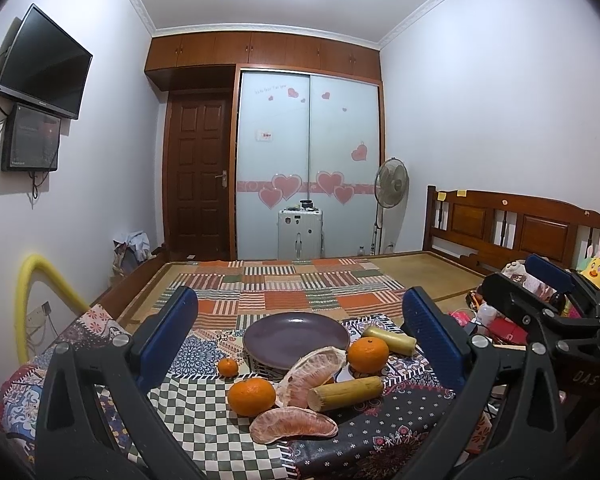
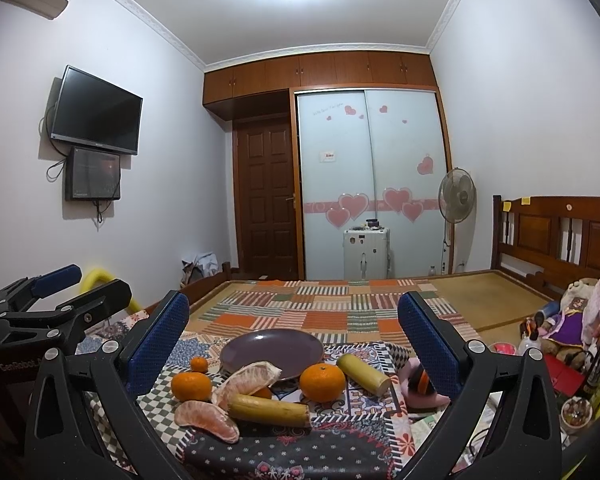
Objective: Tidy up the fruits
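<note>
A purple plate point(image 1: 296, 334) point(image 2: 272, 350) sits empty on the patterned tablecloth. In front of it lie three oranges point(image 1: 252, 397) point(image 1: 367, 354) point(image 1: 228, 367), two peeled pomelo segments point(image 1: 294, 426) point(image 1: 312, 372) and two yellow sugarcane pieces point(image 1: 346, 393) point(image 1: 389, 340). In the right wrist view they show as oranges point(image 2: 191, 386) point(image 2: 322, 382), pomelo point(image 2: 208, 420) and cane point(image 2: 268, 410). My left gripper point(image 1: 300, 344) is open and empty, held back above the fruit. My right gripper point(image 2: 292, 344) is open and empty too; it also shows at the right of the left wrist view point(image 1: 548, 292).
The table stands against a bed with a patchwork cover point(image 1: 300, 284). To the right are stuffed toys point(image 2: 576, 316), bottles and a red box point(image 2: 564, 376). A pink object point(image 2: 420, 390) lies at the table's right edge. A yellow foam tube point(image 1: 32, 292) stands at the left.
</note>
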`<state>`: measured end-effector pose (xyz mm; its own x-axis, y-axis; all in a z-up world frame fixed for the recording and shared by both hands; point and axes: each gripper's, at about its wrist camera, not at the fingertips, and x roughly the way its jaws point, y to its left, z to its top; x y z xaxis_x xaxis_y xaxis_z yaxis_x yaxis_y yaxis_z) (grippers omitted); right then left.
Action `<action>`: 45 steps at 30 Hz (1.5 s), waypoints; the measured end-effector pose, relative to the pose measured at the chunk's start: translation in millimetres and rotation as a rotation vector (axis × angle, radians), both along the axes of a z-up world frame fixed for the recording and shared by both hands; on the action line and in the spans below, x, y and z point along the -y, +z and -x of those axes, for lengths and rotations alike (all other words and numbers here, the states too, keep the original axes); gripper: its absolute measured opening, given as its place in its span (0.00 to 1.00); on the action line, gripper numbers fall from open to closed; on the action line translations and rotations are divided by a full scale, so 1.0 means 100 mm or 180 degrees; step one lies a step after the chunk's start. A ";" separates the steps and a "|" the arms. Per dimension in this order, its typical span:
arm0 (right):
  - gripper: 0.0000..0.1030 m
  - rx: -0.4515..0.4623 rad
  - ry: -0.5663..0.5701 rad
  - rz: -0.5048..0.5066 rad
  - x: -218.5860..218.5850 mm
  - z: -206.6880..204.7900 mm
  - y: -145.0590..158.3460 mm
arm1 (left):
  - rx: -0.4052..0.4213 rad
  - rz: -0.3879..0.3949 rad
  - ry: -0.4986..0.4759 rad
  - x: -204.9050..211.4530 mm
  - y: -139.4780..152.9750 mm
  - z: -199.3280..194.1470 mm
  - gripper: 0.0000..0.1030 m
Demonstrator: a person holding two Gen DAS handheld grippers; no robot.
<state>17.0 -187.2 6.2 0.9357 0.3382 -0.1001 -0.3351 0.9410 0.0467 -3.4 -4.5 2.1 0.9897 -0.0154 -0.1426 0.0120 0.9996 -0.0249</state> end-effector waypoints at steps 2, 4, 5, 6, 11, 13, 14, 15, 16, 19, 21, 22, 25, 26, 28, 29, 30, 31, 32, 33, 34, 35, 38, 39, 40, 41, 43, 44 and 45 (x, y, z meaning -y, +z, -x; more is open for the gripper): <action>1.00 -0.0001 0.0004 0.0001 0.00 0.00 0.00 | 0.0001 0.0002 0.0003 -0.01 0.00 0.00 1.00; 1.00 -0.0001 0.0001 0.0002 0.01 0.00 -0.01 | -0.0002 0.0002 0.0003 0.00 0.00 0.00 1.00; 1.00 -0.0004 0.0000 0.0003 0.01 0.00 0.00 | -0.0001 0.0003 0.0001 -0.01 -0.01 0.00 1.00; 1.00 -0.0007 0.0002 0.0004 0.01 0.00 -0.01 | 0.0000 0.0005 -0.0001 -0.01 -0.01 0.00 1.00; 1.00 -0.0040 -0.0017 0.0050 -0.02 -0.05 -0.04 | -0.0042 0.0004 -0.0033 -0.04 -0.05 -0.05 1.00; 1.00 -0.0078 -0.0017 0.0071 -0.03 -0.09 -0.07 | -0.0077 -0.0008 -0.0042 -0.05 -0.09 -0.08 1.00; 1.00 -0.0107 -0.0016 0.0084 -0.03 -0.13 -0.10 | -0.0096 -0.0011 -0.0039 -0.06 -0.11 -0.10 1.00; 1.00 -0.0132 -0.0018 0.0095 -0.04 -0.15 -0.12 | -0.0120 -0.0006 -0.0035 -0.07 -0.14 -0.12 1.00; 1.00 -0.0162 -0.0023 0.0112 -0.04 -0.18 -0.15 | -0.0159 0.0006 -0.0038 -0.09 -0.17 -0.15 1.00; 1.00 -0.0303 -0.0057 0.0193 -0.05 -0.30 -0.26 | -0.0301 0.0034 -0.0033 -0.16 -0.29 -0.25 1.00; 1.00 -0.0452 -0.0060 0.0278 -0.05 -0.42 -0.37 | -0.0397 0.0022 0.0016 -0.22 -0.38 -0.32 1.00; 1.00 -0.0526 -0.0053 0.0321 -0.05 -0.47 -0.42 | -0.0452 0.0010 0.0047 -0.24 -0.43 -0.37 0.97; 1.00 -0.0739 -0.0008 0.0399 -0.03 -0.64 -0.60 | -0.0642 0.0000 0.0097 -0.33 -0.58 -0.50 0.85; 1.00 -0.0823 0.0018 0.0426 -0.03 -0.71 -0.68 | -0.0716 0.0005 0.0102 -0.36 -0.63 -0.55 0.85; 1.00 -0.0931 0.0050 0.0454 -0.02 -0.79 -0.77 | -0.0831 0.0019 0.0112 -0.42 -0.73 -0.64 0.83; 0.97 -0.0985 0.0082 0.0467 -0.02 -0.81 -0.82 | -0.0884 0.0020 0.0118 -0.45 -0.78 -0.68 0.82; 0.96 -0.1046 0.0115 0.0477 -0.02 -0.86 -0.87 | -0.0939 0.0017 0.0116 -0.47 -0.83 -0.72 0.80; 0.91 -0.1093 0.0143 0.0487 -0.02 -0.88 -0.91 | -0.1011 0.0013 0.0107 -0.49 -0.89 -0.76 0.79; 0.86 -0.1148 0.0187 0.0496 -0.02 -0.92 -0.94 | -0.1070 0.0015 0.0093 -0.51 -0.95 -0.79 0.78; 0.85 -0.1208 0.0253 0.0505 -0.03 -0.96 -0.98 | -0.1133 0.0023 0.0075 -0.53 -1.01 -0.82 0.77; 0.83 -0.1256 0.0297 0.0516 -0.05 -0.99 -1.02 | -0.1208 0.0040 0.0046 -0.55 -1.08 -0.86 0.76; 0.83 -0.1290 0.0343 0.0523 -0.06 -1.01 -1.06 | -0.1271 0.0055 0.0021 -0.56 -1.13 -0.89 0.76; 0.83 -0.1352 0.0467 0.0568 -0.13 -1.06 -1.15 | -0.1459 0.0059 -0.0021 -0.57 -1.31 -0.96 0.76; 0.83 -0.1367 0.0499 0.0594 -0.17 -1.08 -1.18 | -0.1516 0.0047 -0.0036 -0.57 -1.37 -0.98 0.76; 0.83 -0.1378 0.0526 0.0611 -0.19 -1.08 -1.19 | -0.1546 0.0040 -0.0047 -0.56 -1.42 -1.01 0.76; 0.83 -0.1389 0.0550 0.0624 -0.21 -1.10 -1.21 | -0.1576 0.0037 -0.0057 -0.56 -1.46 -1.02 0.76; 0.83 -0.1421 0.0606 0.0657 -0.25 -1.16 -1.24 | -0.1621 0.0050 -0.0080 -0.56 -1.52 -1.06 0.76; 0.83 -0.1438 0.0637 0.0673 -0.28 -1.17 -1.26 | -0.1642 0.0063 -0.0103 -0.56 -1.54 -1.07 0.76; 0.83 -0.1442 0.0658 0.0684 -0.30 -1.19 -1.28 | -0.1661 0.0076 -0.0123 -0.55 -1.55 -1.07 0.76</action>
<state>136.3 -157.2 -121.4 0.6990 0.4381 -0.5652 -0.5051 0.8619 0.0434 103.4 50.9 -152.8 0.7857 -0.0598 -0.6157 0.0288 0.9978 -0.0602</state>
